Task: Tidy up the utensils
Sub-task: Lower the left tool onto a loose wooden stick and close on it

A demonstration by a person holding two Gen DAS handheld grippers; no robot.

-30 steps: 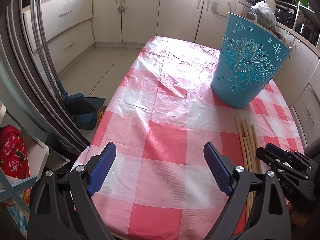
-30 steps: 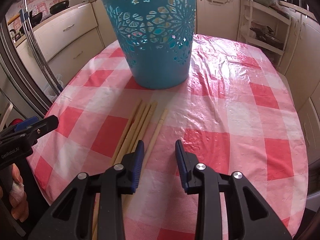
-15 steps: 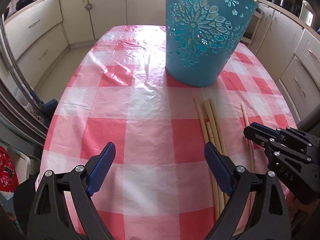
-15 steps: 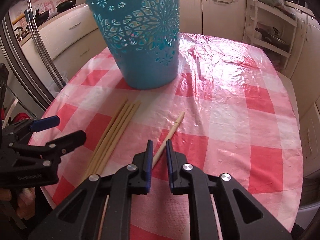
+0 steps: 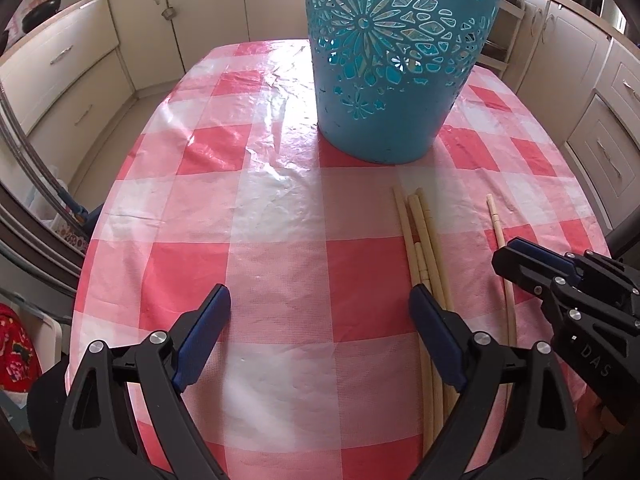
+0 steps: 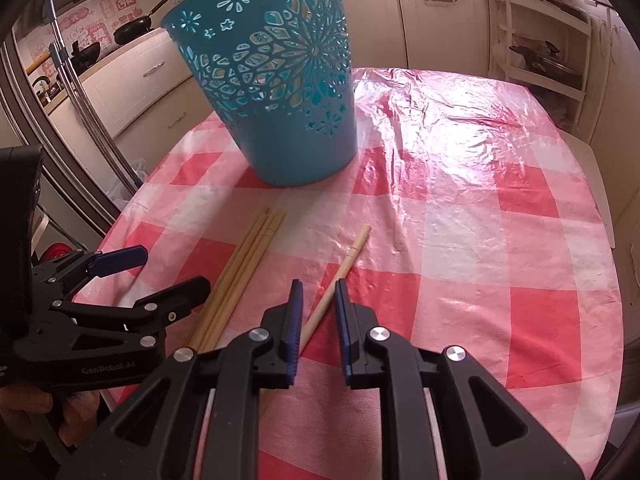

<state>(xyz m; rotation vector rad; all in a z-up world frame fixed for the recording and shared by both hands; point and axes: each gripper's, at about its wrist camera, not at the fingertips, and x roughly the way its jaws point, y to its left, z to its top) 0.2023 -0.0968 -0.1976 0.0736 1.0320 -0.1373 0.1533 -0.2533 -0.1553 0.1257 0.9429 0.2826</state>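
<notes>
A teal cut-out basket (image 5: pixel 394 60) (image 6: pixel 276 88) stands upright on the red-and-white checked tablecloth (image 5: pixel 280 220). A bundle of several wooden chopsticks (image 5: pixel 424 248) (image 6: pixel 240 272) lies in front of it. One single chopstick (image 5: pixel 502 256) (image 6: pixel 344 264) lies apart to the right. My right gripper (image 6: pixel 317 292) (image 5: pixel 516 260) straddles that single chopstick with its jaws narrowed around it, a small gap showing each side. My left gripper (image 5: pixel 320 312) (image 6: pixel 160 276) is wide open and empty, its right finger over the bundle.
The table edge curves round at left and right. Cream kitchen cabinets (image 5: pixel 60 68) surround the table. A metal pole (image 6: pixel 80 92) and a fridge side stand at the left. A shelf rack (image 6: pixel 548 48) stands at the back right.
My right gripper has narrowed around the single chopstick, which has shifted right, away from the bundle. My left gripper has swung right and moved nearer the basket and bundle, still wide open.
</notes>
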